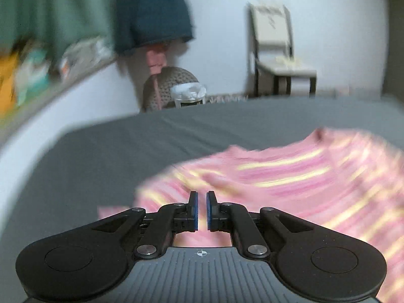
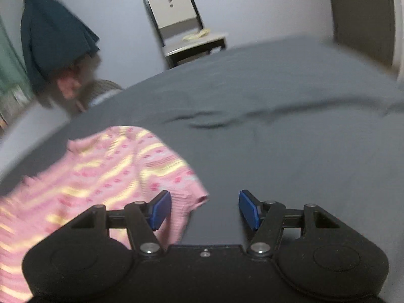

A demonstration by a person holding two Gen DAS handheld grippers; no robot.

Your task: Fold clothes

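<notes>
Pink striped sweater (image 2: 101, 176), one, grey bed (image 2: 277, 126)

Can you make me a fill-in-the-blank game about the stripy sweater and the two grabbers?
1. The pink and yellow sweater lies on a ____ sheet.
2. The jaws of the right gripper are ____, with nothing between them.
3. The jaws of the left gripper are almost ____.
4. Against the wall stands an empty ____.

Missing words: grey; open; shut; chair
</notes>
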